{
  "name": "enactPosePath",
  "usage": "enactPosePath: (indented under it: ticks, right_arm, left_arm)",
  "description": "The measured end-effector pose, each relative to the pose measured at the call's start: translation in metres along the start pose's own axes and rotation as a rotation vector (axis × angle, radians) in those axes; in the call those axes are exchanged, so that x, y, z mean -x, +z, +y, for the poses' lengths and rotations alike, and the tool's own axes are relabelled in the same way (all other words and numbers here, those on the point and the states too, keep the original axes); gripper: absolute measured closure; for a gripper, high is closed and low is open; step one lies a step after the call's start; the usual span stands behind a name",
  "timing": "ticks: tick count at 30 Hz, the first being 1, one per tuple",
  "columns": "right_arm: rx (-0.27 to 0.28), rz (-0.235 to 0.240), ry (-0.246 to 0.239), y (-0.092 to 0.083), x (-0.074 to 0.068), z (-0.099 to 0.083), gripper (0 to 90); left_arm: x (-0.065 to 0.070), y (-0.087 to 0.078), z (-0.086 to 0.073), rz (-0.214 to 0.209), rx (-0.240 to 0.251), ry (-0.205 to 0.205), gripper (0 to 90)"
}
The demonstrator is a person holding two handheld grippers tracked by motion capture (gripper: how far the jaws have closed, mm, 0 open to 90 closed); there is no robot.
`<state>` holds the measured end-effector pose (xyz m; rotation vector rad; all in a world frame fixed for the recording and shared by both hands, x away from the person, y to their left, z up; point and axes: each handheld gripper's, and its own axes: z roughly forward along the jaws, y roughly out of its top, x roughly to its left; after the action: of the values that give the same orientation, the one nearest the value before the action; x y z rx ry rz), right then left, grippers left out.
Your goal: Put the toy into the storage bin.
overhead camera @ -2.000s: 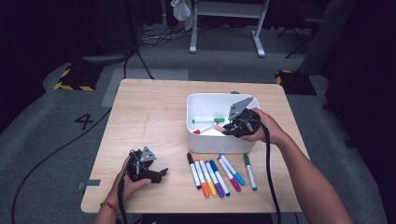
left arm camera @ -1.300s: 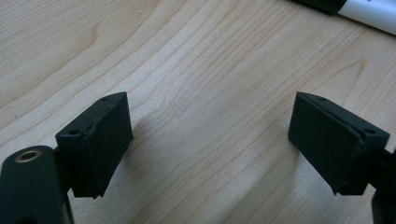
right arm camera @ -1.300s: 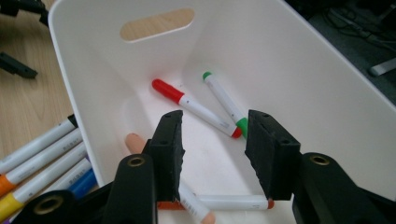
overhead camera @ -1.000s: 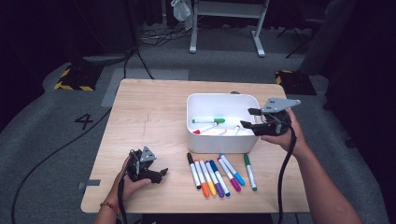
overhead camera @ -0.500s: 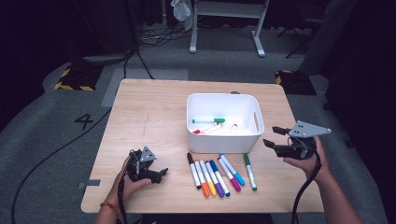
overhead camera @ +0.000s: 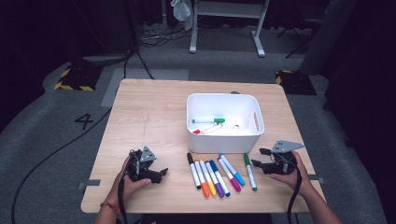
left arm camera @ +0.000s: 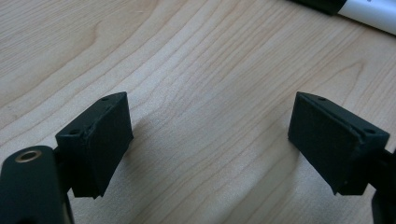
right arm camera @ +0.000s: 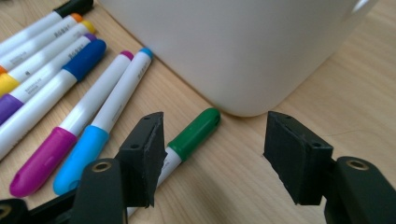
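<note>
Beside the green marker, the white bin crowds the open right tool.

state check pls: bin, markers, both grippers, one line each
White plastic bin: upright, holds a green-capped marker and a red one.
Row of seven capped markers: flat on the wooden table, in front of the bin.
Dark green marker: capped, nearest the right gripper.
Left gripper: jaws open, empty.
Right gripper: jaws open, empty.

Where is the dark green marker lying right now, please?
In the high view, the dark green marker lies on the table at the right end of the marker row, just before the white bin.
</note>
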<state>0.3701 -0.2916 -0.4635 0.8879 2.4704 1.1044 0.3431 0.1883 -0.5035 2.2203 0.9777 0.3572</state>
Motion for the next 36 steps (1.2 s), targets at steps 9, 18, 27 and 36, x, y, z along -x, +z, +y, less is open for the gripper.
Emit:
enactPosePath:
  ticks: [9, 18, 27, 36]
  right_arm:
    - [-0.049, 0.026, -0.006, 0.025, -0.012, -0.004, 40.8]
    - [-0.071, -0.005, 0.02, 0.029, -0.006, -0.013, 67.9]
    - [-0.044, 0.032, 0.011, 0.014, 0.004, -0.019, 74.8]
    - [0.134, 0.026, -0.01, -0.043, 0.008, 0.006, 74.8]
  left_arm:
    - [0.0, 0.0, 0.0, 0.0, 0.0, 0.002, 13.7]
    - [0.0, 0.0, 0.0, 0.001, 0.0, 0.002, 13.7]
    - [0.0, 0.0, 0.0, 0.002, -0.001, 0.003, 13.8]
    - [0.001, -0.001, 0.0, 0.005, 0.0, 0.003, 13.8]
